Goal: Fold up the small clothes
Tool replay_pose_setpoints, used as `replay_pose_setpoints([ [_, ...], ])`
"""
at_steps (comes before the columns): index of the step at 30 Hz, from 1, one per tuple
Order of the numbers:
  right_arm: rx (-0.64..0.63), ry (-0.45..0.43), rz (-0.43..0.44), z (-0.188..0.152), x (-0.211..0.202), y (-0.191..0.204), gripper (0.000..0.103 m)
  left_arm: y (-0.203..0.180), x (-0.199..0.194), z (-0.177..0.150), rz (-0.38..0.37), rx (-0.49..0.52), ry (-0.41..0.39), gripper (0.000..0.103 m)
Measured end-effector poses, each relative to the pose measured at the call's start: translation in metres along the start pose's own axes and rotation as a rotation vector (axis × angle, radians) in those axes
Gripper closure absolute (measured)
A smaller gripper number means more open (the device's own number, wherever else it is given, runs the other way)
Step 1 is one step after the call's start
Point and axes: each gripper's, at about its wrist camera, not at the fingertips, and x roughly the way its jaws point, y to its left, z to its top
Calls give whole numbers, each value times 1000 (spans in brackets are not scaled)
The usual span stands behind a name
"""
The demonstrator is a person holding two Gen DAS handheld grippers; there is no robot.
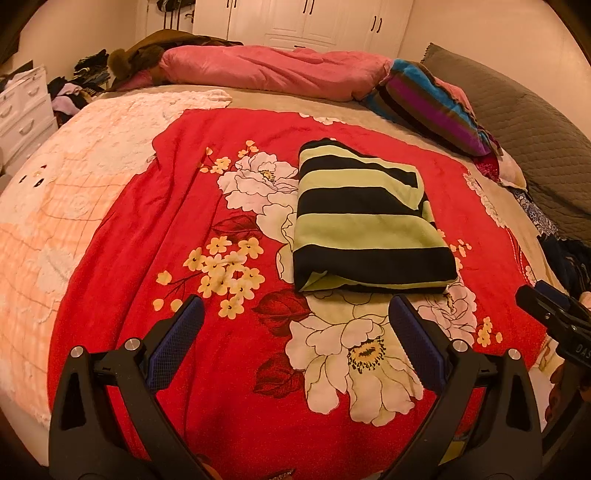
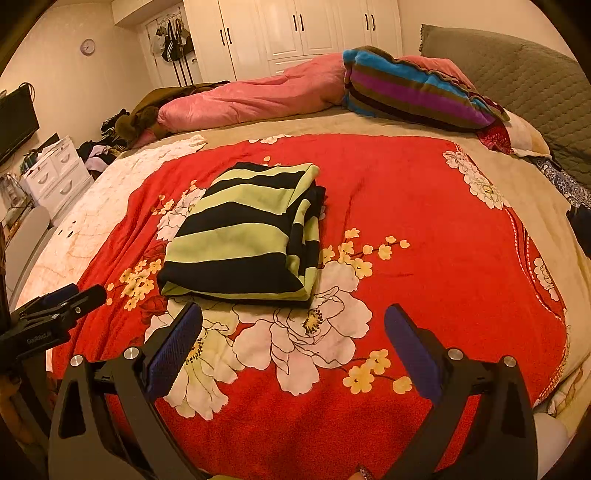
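Striped garment [image 1: 369, 218] lies folded on the bed just ahead of both empty, spread claws: left claw [image 1: 295, 321], right claw [image 2: 293, 325]. Press the layers flat, edges squared.

Black jaws, blue pads [image 1: 184, 334], silver screws [image 1: 133, 344]

Bed [image 1: 258, 98] — red floral blanket [image 1: 184, 221], folded striped garment [image 1: 365, 221] on top.

I am in a home bedroom. A wide bed [image 2: 369, 125] fills my view, spread with a red floral blanket [image 2: 406, 192]. Beyond the bed stand white wardrobe doors [image 2: 295, 29]; left of the bed, a white chest of drawers [image 2: 59, 173]. A pink duvet [image 2: 251, 96] lies bunched along the bed's far edge.
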Motion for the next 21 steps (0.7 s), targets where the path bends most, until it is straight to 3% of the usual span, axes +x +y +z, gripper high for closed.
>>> replay_pose_setpoints([
  [21,11,12,-7,-3,1,-3,4,-2,1,0,30,5,8,9],
])
